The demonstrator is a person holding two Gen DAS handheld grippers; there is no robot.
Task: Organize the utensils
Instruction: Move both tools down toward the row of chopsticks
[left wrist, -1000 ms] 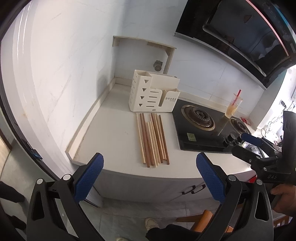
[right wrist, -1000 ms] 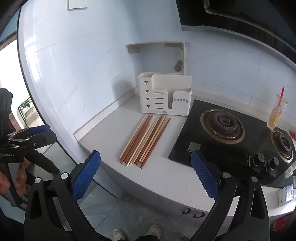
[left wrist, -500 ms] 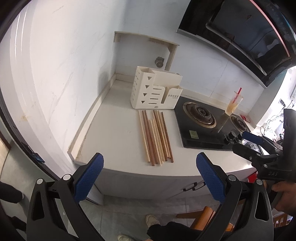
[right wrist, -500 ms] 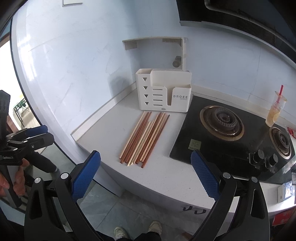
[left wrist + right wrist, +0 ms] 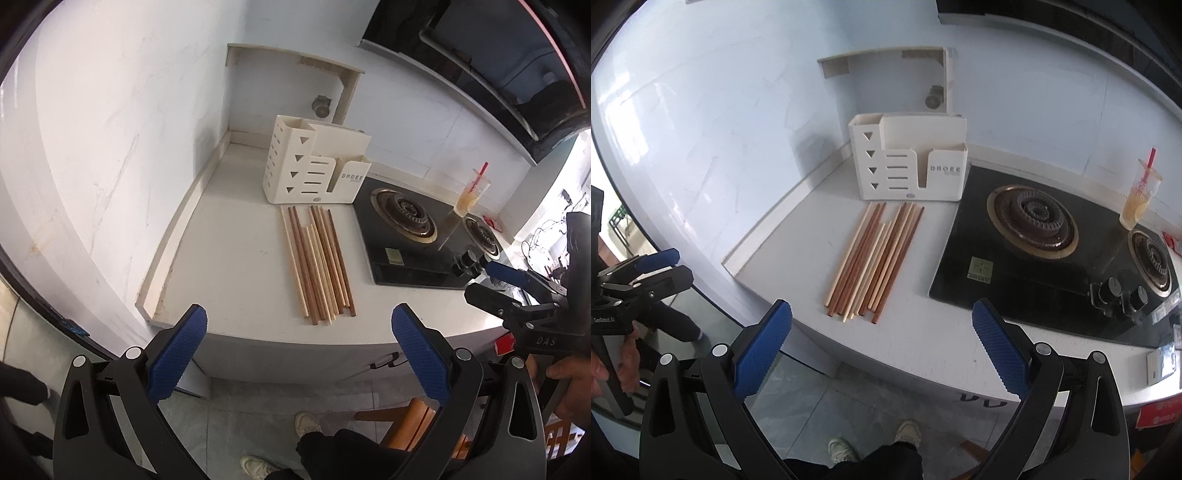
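Several wooden chopsticks [image 5: 317,262], light and dark, lie side by side on the white counter [image 5: 236,266] in front of a cream utensil holder [image 5: 314,170]. They also show in the right wrist view [image 5: 875,258], below the holder [image 5: 908,162]. My left gripper [image 5: 295,332] is open and empty, off the counter's front edge, short of the chopsticks. My right gripper [image 5: 881,328] is open and empty, also off the front edge. Each gripper shows at the side of the other's view, the right one [image 5: 495,284] and the left one [image 5: 646,273].
A black gas hob [image 5: 1049,243] with two burners lies right of the chopsticks. A plastic cup with a red straw [image 5: 1141,195] stands at its back right. White walls close the counter at left and back. A range hood [image 5: 480,55] hangs above.
Both grippers have moved closer to the counter; the chopsticks and holder look larger and nearer. Both stay open. Nothing on the counter has moved.
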